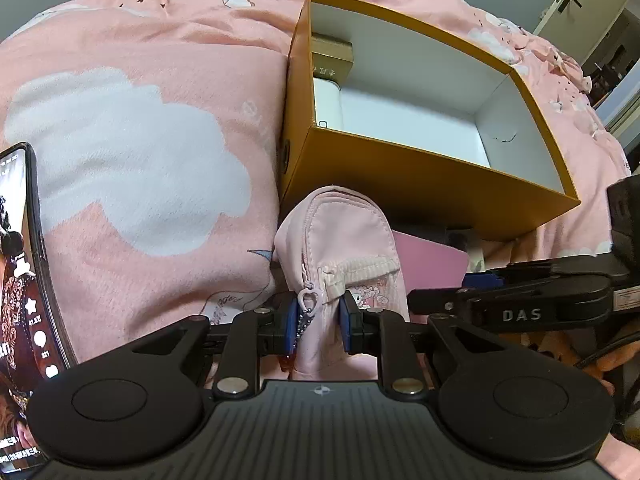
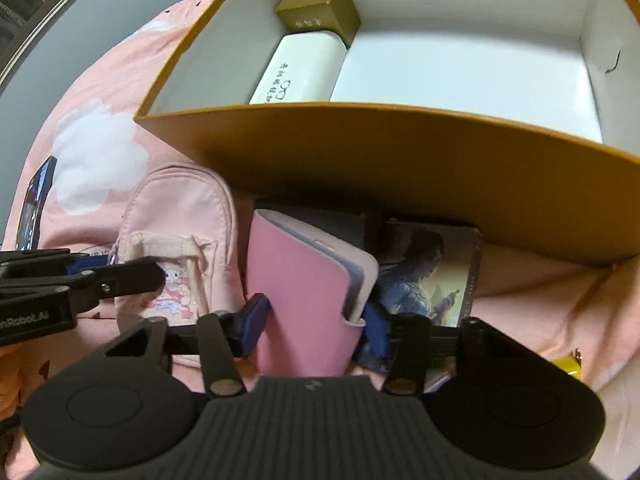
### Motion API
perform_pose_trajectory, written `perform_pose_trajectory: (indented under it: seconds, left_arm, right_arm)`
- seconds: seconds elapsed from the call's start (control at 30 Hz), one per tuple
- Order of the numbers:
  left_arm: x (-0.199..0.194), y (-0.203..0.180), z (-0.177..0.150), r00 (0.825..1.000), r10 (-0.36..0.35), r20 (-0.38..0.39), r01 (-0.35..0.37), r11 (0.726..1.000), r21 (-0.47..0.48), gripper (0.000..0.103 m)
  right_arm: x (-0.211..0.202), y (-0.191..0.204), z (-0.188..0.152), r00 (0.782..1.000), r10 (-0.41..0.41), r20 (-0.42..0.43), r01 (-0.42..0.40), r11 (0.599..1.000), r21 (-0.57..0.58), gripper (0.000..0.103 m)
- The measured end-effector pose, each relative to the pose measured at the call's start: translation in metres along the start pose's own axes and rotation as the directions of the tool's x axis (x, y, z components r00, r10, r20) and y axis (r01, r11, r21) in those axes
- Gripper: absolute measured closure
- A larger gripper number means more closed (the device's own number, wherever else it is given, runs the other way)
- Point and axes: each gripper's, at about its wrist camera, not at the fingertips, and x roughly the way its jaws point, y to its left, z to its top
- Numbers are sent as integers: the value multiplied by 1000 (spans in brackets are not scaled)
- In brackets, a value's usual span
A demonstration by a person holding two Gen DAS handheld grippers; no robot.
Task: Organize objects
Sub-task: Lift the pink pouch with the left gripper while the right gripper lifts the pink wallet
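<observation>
Orange box (image 1: pixel 420 176) with white interior, gold case (image 2: pixel 320 8), white case (image 2: pixel 296 68), pale pink cartoon-printed pouch (image 1: pixel 340 248), pink wallet (image 2: pixel 304 280), pink cloud-patterned bedspread (image 1: pixel 140 120).

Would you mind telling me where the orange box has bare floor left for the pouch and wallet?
The orange box floor is bare right of the white case and gold box, up to its right wall. That left wall strip is crowded.
</observation>
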Motion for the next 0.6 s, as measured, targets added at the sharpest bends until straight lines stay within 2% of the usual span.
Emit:
perform_pose_trajectory:
  seconds: [0.23,0.47,0.6]
  left_arm:
    - [1,-2,0,999,40,3,-40,999,16,80]
    - [0,5,-2,998,59,3,-59,998,3,80]
    - [0,5,-2,998,57,0,-57,998,5,80]
  right_arm:
    - [-28,19,-5,998,16,63,-13,999,-40,81]
    - [-23,27,-4,989,103,106,-97,993,-63,82]
    - [-12,20,-7,989,112,96,-110,994,-26,81]
